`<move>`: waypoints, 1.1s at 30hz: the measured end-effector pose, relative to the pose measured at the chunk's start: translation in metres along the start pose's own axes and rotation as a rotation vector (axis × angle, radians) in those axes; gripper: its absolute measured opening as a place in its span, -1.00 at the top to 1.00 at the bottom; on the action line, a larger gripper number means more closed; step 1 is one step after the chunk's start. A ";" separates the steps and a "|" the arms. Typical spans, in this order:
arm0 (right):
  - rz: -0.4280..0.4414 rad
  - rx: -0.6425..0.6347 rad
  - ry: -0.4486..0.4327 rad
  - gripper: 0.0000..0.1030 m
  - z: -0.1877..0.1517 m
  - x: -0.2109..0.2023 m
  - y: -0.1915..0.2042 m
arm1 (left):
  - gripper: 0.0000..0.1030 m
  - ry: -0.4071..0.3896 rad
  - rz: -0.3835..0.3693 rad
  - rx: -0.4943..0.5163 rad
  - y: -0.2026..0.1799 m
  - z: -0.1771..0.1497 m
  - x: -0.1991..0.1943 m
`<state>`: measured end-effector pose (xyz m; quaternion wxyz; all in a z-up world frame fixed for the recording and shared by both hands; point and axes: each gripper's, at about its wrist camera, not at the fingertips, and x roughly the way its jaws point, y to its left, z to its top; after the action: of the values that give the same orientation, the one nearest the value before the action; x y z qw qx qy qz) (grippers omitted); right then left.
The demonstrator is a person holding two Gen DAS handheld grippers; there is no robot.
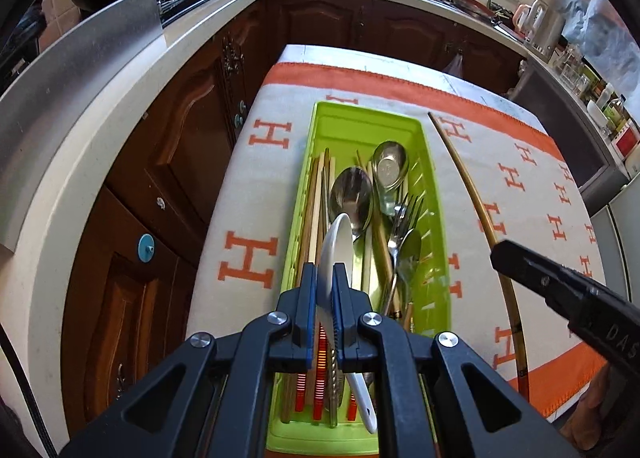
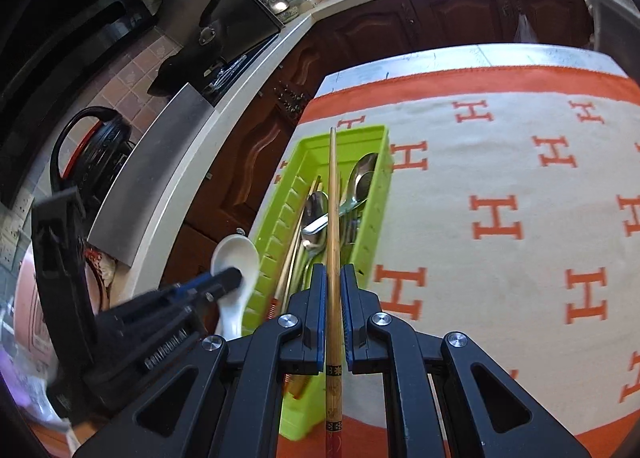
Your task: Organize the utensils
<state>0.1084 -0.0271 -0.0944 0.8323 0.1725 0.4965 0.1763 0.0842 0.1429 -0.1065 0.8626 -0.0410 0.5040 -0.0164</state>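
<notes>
Inside green tray (image 1: 434, 193), steel spoons (image 1: 352, 193) gleam.

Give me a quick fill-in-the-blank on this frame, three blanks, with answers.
1. The left tongs are shut on a white ceramic ____.
2. The right tongs grip a single long wooden ____.
3. The metal spoons and the fork lie inside a tray whose color is ____.

Missing words: spoon; chopstick; green
</notes>
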 end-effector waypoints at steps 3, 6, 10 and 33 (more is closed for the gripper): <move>0.007 0.065 0.021 0.87 0.007 0.016 -0.003 | 0.90 0.020 0.001 0.001 0.002 -0.002 0.011; 0.006 0.121 0.036 0.87 0.012 0.033 -0.004 | 0.90 0.038 -0.003 -0.003 0.003 -0.002 0.021; 0.002 0.146 0.043 0.86 0.017 0.046 -0.005 | 0.90 0.054 -0.008 0.001 0.003 -0.002 0.029; -0.025 0.115 0.059 0.70 0.005 0.042 -0.007 | -0.13 0.008 0.023 0.007 -0.002 -0.006 0.001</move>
<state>0.1323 -0.0139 -0.1275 0.8082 0.2085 0.5321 0.1423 0.0801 0.1410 -0.1104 0.8609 -0.0322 0.5078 -0.0081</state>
